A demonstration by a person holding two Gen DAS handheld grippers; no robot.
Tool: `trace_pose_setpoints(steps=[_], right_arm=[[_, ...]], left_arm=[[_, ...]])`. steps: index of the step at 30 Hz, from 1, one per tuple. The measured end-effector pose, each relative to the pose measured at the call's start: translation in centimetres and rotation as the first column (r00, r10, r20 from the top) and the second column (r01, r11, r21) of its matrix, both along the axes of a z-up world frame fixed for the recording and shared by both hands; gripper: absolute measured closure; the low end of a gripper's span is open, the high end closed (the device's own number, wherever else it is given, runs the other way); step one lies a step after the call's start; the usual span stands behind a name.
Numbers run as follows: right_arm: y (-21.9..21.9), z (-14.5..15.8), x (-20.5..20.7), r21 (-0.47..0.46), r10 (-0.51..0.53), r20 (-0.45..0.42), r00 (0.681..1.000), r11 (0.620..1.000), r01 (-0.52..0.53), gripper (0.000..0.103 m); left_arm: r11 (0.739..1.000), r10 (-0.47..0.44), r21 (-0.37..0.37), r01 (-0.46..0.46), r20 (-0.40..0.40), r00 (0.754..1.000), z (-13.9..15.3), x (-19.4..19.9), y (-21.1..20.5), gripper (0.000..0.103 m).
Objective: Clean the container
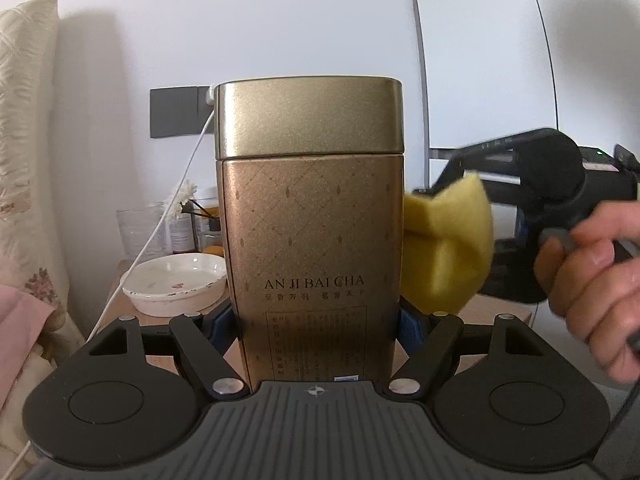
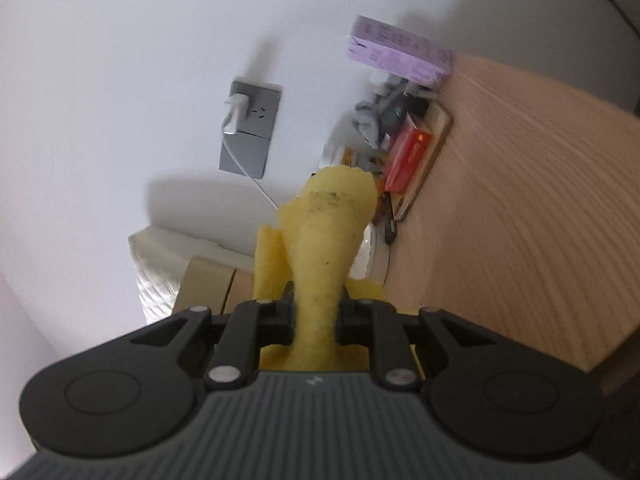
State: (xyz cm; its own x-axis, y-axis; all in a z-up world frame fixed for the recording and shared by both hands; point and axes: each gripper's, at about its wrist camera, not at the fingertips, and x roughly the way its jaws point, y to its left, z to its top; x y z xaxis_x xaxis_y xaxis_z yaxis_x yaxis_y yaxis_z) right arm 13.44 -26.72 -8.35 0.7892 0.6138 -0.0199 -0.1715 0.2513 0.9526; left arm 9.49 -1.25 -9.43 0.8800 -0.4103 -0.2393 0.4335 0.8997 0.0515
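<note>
white wall point(image 1: 280, 20) | left tool point(image 1: 316, 328) grips upright gold tin point(image 1: 312, 220) | right tool point(image 2: 316, 320), tilted, pinches yellow sponge point(image 2: 328, 232)

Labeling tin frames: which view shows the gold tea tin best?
Left wrist: the gold tea tin stands centred between the jaws, lid and lettering legible. Right wrist shows only a blurred sliver beside the yellow sponge.
</note>
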Motion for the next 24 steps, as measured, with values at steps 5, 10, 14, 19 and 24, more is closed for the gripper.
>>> trace_pose_setpoints(steps=[5, 10, 14, 19, 24], right_arm=[[-0.5, -0.3, 0.9, 0.023, 0.021, 0.006, 1.0, 1.0, -0.021, 0.084], [-0.9, -2.6, 1.8, -0.001, 0.045, -0.081, 0.996, 0.999, -0.046, 0.084], [-1.1, -1.4, 3.3, -0.01, 0.068, -0.018, 0.998, 0.998, -0.068, 0.084], [-1.0, -0.4, 5.8, -0.008, 0.133, 0.036, 0.99, 0.991, -0.133, 0.084], [-0.7, 0.1, 8.2, -0.005, 0.216, 0.074, 0.974, 0.976, -0.217, 0.084]], left_arm=[[0.999, -0.049, -0.002, 0.049, -0.001, 0.999, 0.0, -0.6, 0.2, 0.023], [0.998, -0.067, -0.003, 0.067, 0.003, 0.998, 0.1, 0.1, 1.1, 0.023], [0.999, -0.042, -0.005, 0.042, 0.008, 0.999, 0.2, -0.4, 0.9, 0.022], [0.999, 0.052, 0.006, -0.052, 0.049, 0.997, 0.2, -2.3, -0.2, 0.007], [0.979, 0.195, -0.075, -0.188, 0.096, 0.976, 0.0, -5.6, -1.2, 0.005]])
